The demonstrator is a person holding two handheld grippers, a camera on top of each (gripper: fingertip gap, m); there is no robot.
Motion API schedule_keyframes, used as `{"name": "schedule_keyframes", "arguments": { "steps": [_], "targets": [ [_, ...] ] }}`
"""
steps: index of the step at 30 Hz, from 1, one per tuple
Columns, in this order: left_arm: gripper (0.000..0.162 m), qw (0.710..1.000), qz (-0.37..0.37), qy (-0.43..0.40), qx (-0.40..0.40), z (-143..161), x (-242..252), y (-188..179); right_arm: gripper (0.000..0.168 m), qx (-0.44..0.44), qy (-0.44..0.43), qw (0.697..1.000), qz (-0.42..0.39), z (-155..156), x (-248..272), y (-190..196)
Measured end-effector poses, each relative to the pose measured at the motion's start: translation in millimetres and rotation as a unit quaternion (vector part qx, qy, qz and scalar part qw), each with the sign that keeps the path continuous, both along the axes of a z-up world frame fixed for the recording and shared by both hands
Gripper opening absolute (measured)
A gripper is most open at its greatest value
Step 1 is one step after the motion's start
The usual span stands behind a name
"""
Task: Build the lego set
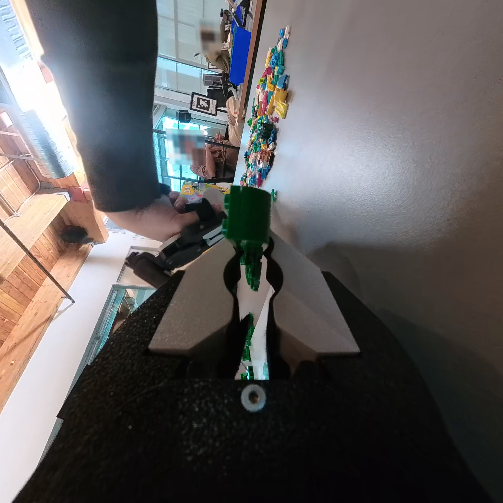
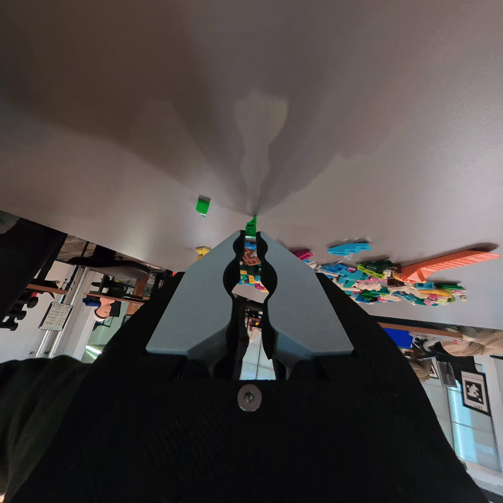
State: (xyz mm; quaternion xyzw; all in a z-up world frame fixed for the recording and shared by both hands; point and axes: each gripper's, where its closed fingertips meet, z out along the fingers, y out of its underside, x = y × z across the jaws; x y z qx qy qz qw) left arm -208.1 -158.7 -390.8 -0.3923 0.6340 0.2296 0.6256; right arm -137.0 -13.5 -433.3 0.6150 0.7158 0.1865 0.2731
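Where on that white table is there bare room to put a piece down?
Bare table lies around the lone green brick, on the side away from the brick pile. It is crowded within that pile and by the orange tool.

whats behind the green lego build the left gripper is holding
Behind the green build clamped in the left gripper: the person's hand with the other gripper, and a colourful booklet, mostly covered. The build hides that gripper's tips.

Dark green lego block between grey fingers; multicoloured brick pile at one o'clock on a white table. In the right wrist view, bright green brick at eleven o'clock, orange tool at three.
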Motion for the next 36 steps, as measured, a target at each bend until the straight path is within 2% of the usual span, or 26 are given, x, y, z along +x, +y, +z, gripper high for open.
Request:
{"name": "schedule_keyframes", "arguments": {
  "steps": [8, 12, 16, 21, 24, 28, 31, 34, 36],
  "targets": [
    [0.01, 1.0, 0.0, 0.0, -0.003, -0.9, -0.3, 0.1, 0.006, -0.011, -0.017, 1.0, -0.004, 1.8, -13.6, -1.7],
    [0.01, 1.0, 0.0, -0.001, -0.003, -0.5, -0.2, 0.0, 0.006, -0.02, -0.081, 0.996, -0.009, 12.0, 2.3, -13.3],
    [0.011, 1.0, -0.001, -0.001, -0.002, -0.2, 0.1, -0.4, 0.006, -0.026, -0.15, 0.988, -0.008, 8.9, 18.5, -21.4],
    [0.011, 1.0, -0.001, 0.002, -0.002, -1.2, 0.3, -0.7, 0.006, -0.03, -0.158, 0.987, -0.017, 1.2, 15.7, -22.3],
    [0.01, 1.0, -0.002, 0.002, -0.002, -1.3, 0.3, -0.9, 0.006, -0.025, -0.104, 0.994, -0.023, -8.2, -1.4, -19.1],
    [0.01, 1.0, -0.002, 0.003, -0.005, -2.3, -0.1, -0.8, 0.006, -0.024, -0.089, 0.995, -0.026, -9.1, -3.5, -18.0],
    [0.01, 1.0, -0.002, 0.002, -0.004, -2.1, -0.4, -1.0, 0.007, -0.018, -0.045, 0.998, -0.027, -9.4, -4.1, -18.3],
    [0.01, 1.0, -0.003, 0.002, -0.003, -1.6, -0.3, -1.3, 0.023, -0.023, 0.089, 0.995, -0.043, -4.5, -15.2, -24.4],
    [0.01, 1.0, -0.003, 0.002, -0.001, -1.3, -0.2, -1.4, 0.03, -0.018, 0.218, 0.974, -0.058, 3.8, -25.3, -26.5]
  ]
}}
